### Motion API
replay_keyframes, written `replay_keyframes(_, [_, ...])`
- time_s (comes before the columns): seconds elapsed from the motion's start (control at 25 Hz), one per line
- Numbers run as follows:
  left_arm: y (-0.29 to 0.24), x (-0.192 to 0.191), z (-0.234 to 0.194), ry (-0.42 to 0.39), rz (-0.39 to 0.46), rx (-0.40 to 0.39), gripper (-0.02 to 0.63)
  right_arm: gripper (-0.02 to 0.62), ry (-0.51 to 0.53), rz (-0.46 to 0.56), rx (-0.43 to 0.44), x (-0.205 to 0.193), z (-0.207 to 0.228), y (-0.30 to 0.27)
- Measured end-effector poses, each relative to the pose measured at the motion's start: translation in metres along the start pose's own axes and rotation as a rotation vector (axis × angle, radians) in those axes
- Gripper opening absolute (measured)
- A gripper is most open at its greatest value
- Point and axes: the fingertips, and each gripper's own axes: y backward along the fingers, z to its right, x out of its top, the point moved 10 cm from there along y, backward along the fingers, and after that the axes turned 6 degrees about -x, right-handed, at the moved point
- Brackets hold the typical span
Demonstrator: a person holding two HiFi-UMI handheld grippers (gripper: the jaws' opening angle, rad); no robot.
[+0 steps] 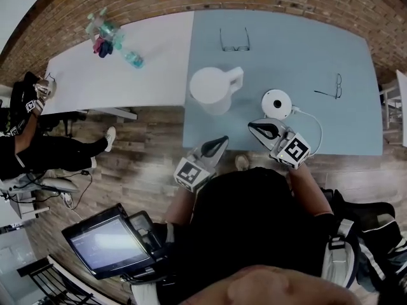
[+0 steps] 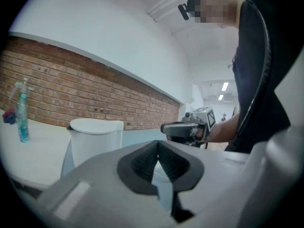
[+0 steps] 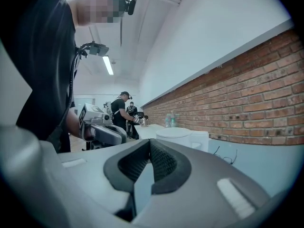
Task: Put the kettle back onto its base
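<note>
Table [image 1: 331, 132] is the big blue one, with the white kettle [image 1: 215, 89] standing upright on it, just left of its round base [image 1: 276, 103] and not touching it, so it's not docked yet. Left gripper [image 1: 222, 140] and right gripper [image 1: 252, 125] hover at the near edge, jaws together with nothing in them, probably lining up for the grab.

The right tool [image 3: 150, 145], jaws together, empty, faces the white kettle [image 3: 183, 137].
</note>
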Motion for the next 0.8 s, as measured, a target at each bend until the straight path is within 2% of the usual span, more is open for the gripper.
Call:
replay_keyframes(0.16, [-0.01, 0.01, -0.01, 0.01, 0.008, 0.05, 0.0, 0.003, 0.007, -0.004, -0.039, 0.0, 0.027, -0.005])
replay_keyframes(0.32, [-0.014, 0.01, -0.015, -0.003, 0.014, 0.091, 0.0, 0.003, 0.018, -0.033, -0.03, -0.004, 0.048, -0.016])
replay_keyframes(0.48, [-0.014, 0.005, -0.014, 0.021, 0.019, 0.134, 0.0, 0.005, 0.04, -0.059, -0.041, -0.008, 0.065, -0.025])
replay_keyframes(0.56, [-0.014, 0.0, -0.012, 0.034, 0.019, 0.152, 0.0, 0.031, 0.046, -0.058, -0.038, -0.01, 0.071, -0.031])
replay_keyframes(0.8, [-0.01, 0.002, -0.012, 0.046, 0.016, 0.178, 0.0, 0.056, 0.049, -0.082, -0.029, -0.007, 0.077, -0.046])
